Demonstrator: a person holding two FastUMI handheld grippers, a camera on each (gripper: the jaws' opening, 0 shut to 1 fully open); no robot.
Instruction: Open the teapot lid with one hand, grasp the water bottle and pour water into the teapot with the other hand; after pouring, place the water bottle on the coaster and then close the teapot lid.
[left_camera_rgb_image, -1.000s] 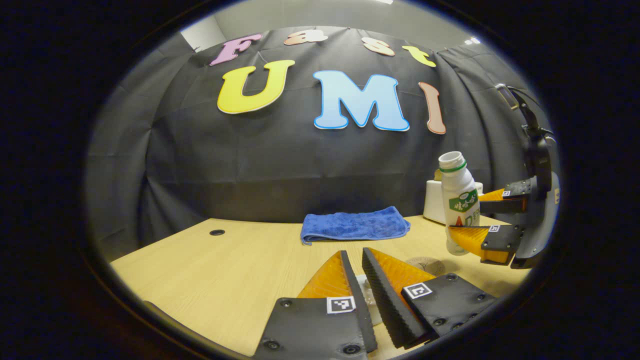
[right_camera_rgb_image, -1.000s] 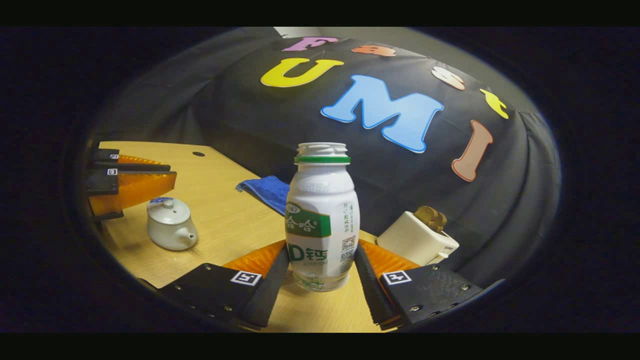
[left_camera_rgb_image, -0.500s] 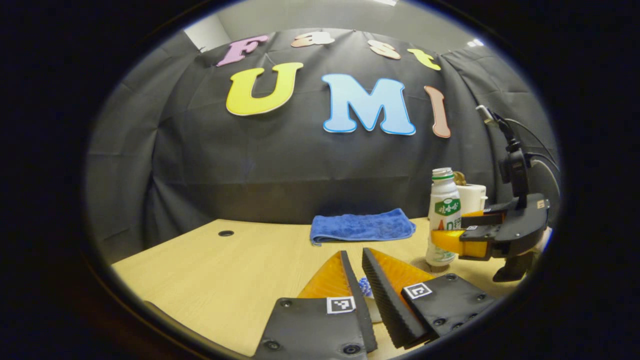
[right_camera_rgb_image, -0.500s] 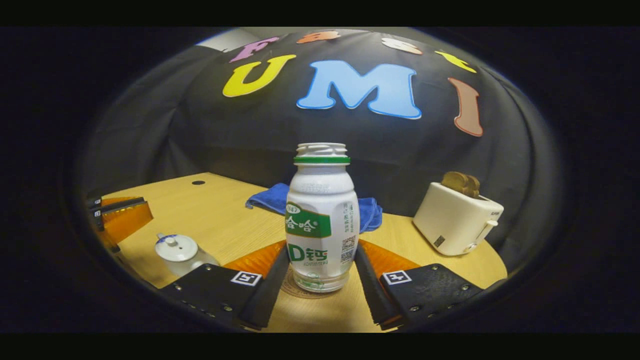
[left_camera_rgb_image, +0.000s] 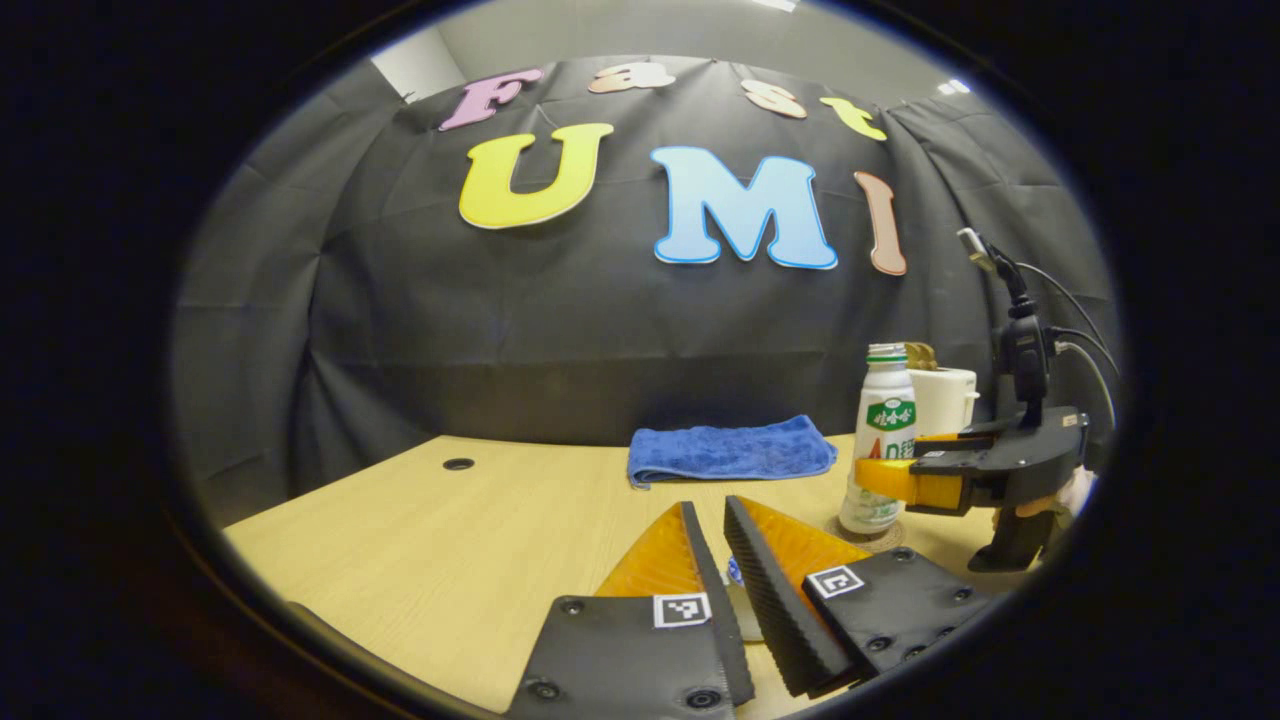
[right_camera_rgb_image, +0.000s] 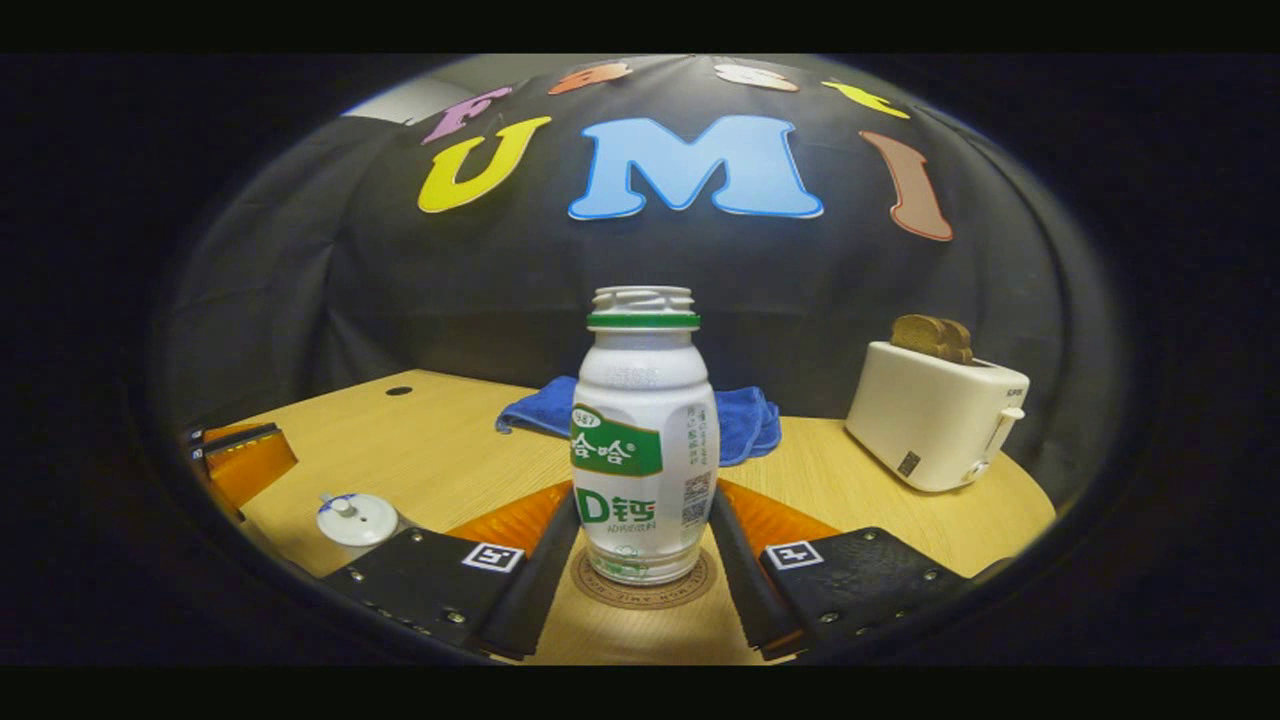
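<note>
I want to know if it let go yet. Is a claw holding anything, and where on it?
The right claw grips the water bottle by its lower sides, standing on the coaster. Whether the left claw holds anything cannot be told.

At the bottom centre the left gripper (left_camera_rgb_image: 722, 560) has its fingers nearly closed, a small pale thing glimpsed between them, perhaps the teapot lid; at right the water bottle (left_camera_rgb_image: 882, 440) stands upright on the coaster (left_camera_rgb_image: 868, 532), the right gripper (left_camera_rgb_image: 905, 470) around it; a blue towel (left_camera_rgb_image: 730, 451) lies mid-table (left_camera_rgb_image: 450, 530).
</note>
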